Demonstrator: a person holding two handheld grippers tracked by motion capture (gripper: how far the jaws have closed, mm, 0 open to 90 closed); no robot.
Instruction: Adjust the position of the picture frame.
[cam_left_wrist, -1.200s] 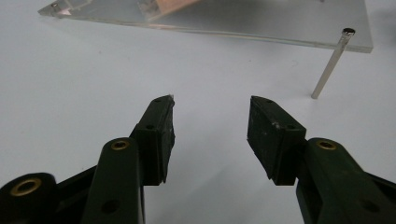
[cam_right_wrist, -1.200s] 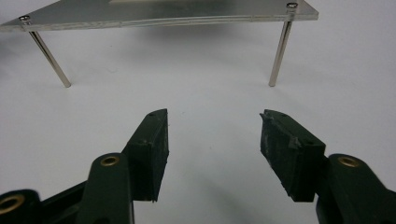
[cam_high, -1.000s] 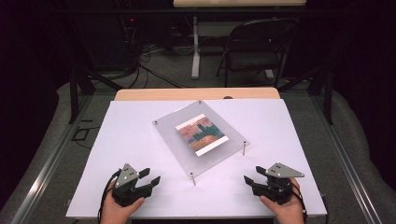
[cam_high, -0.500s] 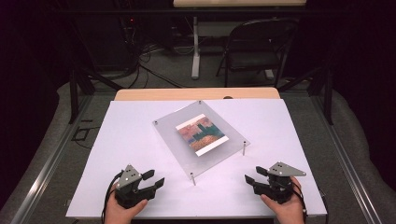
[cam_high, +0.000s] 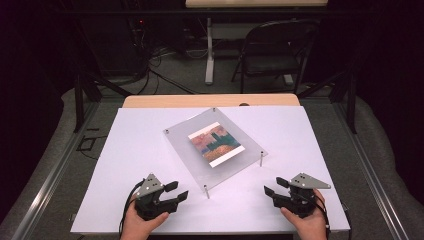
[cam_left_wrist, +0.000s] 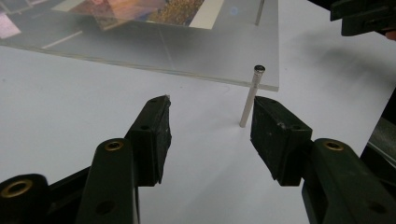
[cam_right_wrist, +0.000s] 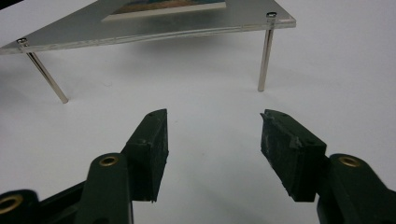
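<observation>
Step in hand: approach; both grippers face the clear acrylic frame (cam_high: 215, 150), nothing grasped.
Frame position: table (cam_high: 130, 150) centre, raised on four thin metal legs, a picture card (cam_high: 216, 144) inside.
Left gripper (cam_high: 176, 191): at 7 o'clock from the frame, jaws apart and empty; near leg (cam_left_wrist: 251, 97) just ahead of one jaw, apparently not touching.
Right gripper (cam_high: 272, 188): at 5 o'clock, jaws apart and empty, well short of the legs.
Next move: likely advance to a leg or plate edge, then close squarely.
</observation>
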